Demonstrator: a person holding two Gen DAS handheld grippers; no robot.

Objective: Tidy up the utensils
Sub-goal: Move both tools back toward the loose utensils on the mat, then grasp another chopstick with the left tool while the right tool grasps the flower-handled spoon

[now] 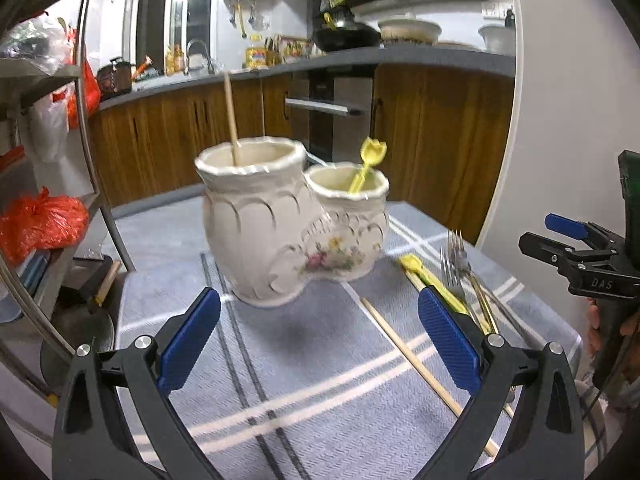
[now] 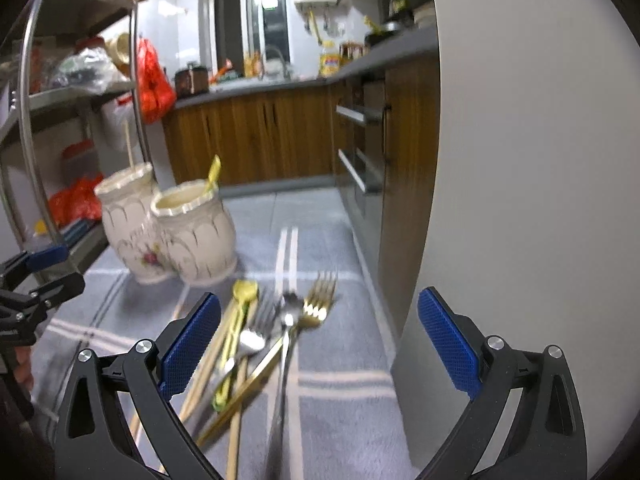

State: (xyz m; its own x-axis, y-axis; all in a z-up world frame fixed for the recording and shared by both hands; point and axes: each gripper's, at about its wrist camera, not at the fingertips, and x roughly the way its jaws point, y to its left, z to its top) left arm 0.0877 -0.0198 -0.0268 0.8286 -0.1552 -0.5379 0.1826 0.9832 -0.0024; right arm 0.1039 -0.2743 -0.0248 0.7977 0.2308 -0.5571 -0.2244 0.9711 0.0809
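Observation:
A cream double-pot ceramic holder stands on a blue-grey checked cloth; it also shows in the right wrist view. A wooden chopstick stands in its taller pot and a yellow spoon in the lower one. A pile of loose utensils lies on the cloth: forks, spoons, chopsticks and a yellow spoon. One chopstick lies apart. My left gripper is open and empty, short of the holder. My right gripper is open and empty above the pile.
A metal shelf rack with red bags stands left of the table. A white rounded wall or appliance rises on the right. Wooden kitchen cabinets and a worktop lie beyond.

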